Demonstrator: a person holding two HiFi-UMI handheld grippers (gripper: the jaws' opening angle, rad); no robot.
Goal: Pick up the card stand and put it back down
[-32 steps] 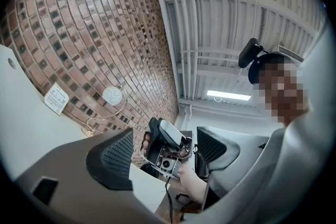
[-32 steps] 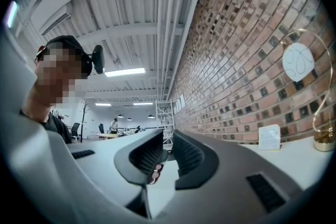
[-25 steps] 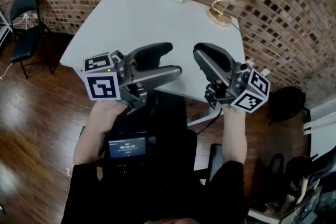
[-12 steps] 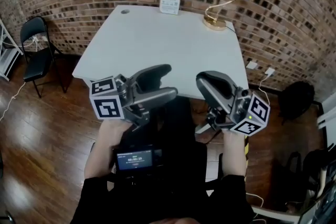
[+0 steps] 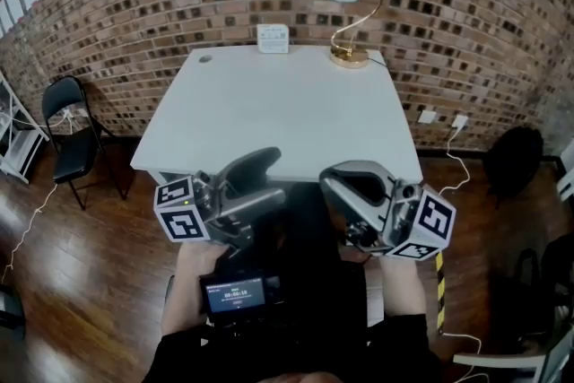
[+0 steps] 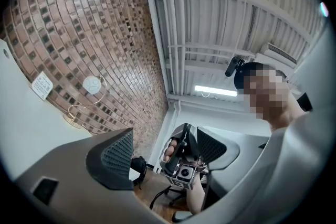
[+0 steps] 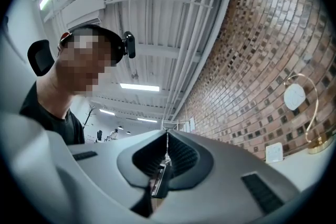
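The small white card stand (image 5: pixel 273 38) stands upright at the back edge of the white table (image 5: pixel 269 112), against the brick wall. It also shows in the left gripper view as the card stand (image 6: pixel 41 85) and in the right gripper view as the card stand (image 7: pixel 273 152). Both grippers hang in front of the table's near edge, far from the stand. My left gripper (image 5: pixel 278 178) is open, with empty jaws set wide (image 6: pixel 163 152). My right gripper (image 5: pixel 332 184) is shut; its jaws (image 7: pixel 167 157) have just been closing, with nothing between them.
A gold arc lamp (image 5: pixel 348 13) with a white globe stands at the table's back right, near the stand. A black folding chair (image 5: pixel 67 117) is left of the table, a dark bag (image 5: pixel 516 161) and cables to the right. A device with a screen (image 5: pixel 235 293) sits at my chest.
The table now sits square and farther off in the head view. Both grippers have drawn back from over the tabletop to in front of its near edge. The right jaws have closed.
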